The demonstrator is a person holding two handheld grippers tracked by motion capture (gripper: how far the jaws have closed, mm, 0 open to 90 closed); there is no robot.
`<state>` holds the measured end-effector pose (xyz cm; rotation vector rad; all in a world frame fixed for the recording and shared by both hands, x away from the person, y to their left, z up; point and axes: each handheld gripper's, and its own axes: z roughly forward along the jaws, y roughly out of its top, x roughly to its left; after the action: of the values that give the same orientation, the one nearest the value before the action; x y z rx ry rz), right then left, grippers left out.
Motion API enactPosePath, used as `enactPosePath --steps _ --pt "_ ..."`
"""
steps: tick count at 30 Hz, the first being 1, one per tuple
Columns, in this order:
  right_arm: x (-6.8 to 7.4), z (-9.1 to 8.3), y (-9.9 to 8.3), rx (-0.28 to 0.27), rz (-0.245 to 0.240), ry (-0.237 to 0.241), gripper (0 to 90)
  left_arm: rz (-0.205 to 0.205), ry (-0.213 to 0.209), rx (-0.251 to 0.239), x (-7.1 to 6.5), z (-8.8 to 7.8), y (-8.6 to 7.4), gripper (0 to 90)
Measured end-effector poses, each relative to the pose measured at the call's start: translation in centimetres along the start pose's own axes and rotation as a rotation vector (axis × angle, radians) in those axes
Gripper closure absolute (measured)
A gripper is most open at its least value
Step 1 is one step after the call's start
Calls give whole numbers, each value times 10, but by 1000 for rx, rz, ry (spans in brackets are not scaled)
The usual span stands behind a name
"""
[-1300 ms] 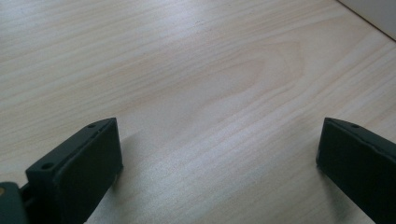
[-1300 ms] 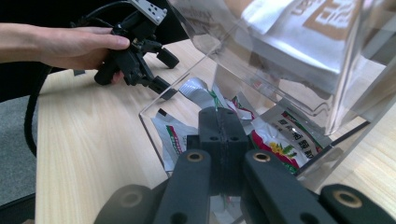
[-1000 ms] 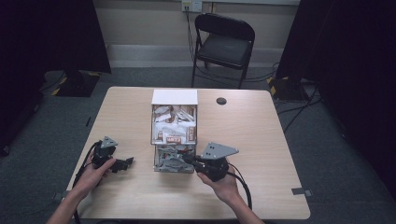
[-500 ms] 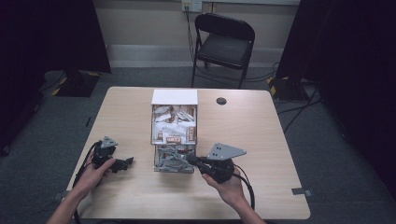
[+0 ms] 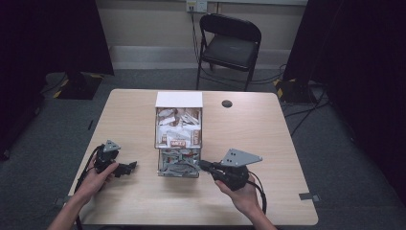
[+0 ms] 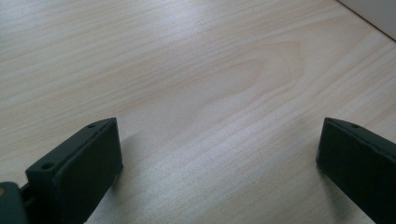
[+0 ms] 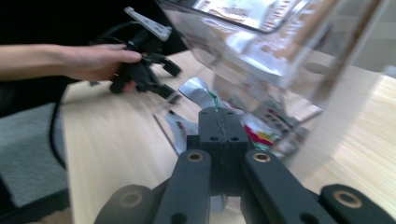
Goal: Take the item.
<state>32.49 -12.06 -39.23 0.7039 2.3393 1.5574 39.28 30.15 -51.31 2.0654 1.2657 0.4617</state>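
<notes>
Wooden table (image 5: pixel 268 143): one dispenser (image 5: pixel 178 132), two grippers, packets perhaps dozens.

You can read no text here. The packets (image 5: pixel 178 129) in the clear dispenser box (image 5: pixel 178 136) at the middle of the table (image 5: pixel 268 143) carry print, and one brown label (image 5: pixel 178 142) bears white letters, but they are too small to make out. In your right gripper view the packet print (image 7: pixel 243 11) is blurred.
</notes>
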Motion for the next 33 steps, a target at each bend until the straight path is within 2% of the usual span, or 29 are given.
enactPosePath --steps 2,7,11,21,33 --pt "-1 -4 -1 -16 14 13 900 0 0 0 0 0 0 0" --pt "1 -12 -1 -22 9 6 900 0 0 0 0 0 0 0" --pt "-2 -18 -3 -29 22 -7 900 0 0 0 0 0 0 0" --pt "-21 -32 -8 -44 59 -70 900 0 0 0 0 0 0 0" --pt "-40 -31 -8 -36 85 -117 900 0 0 0 0 0 0 0"
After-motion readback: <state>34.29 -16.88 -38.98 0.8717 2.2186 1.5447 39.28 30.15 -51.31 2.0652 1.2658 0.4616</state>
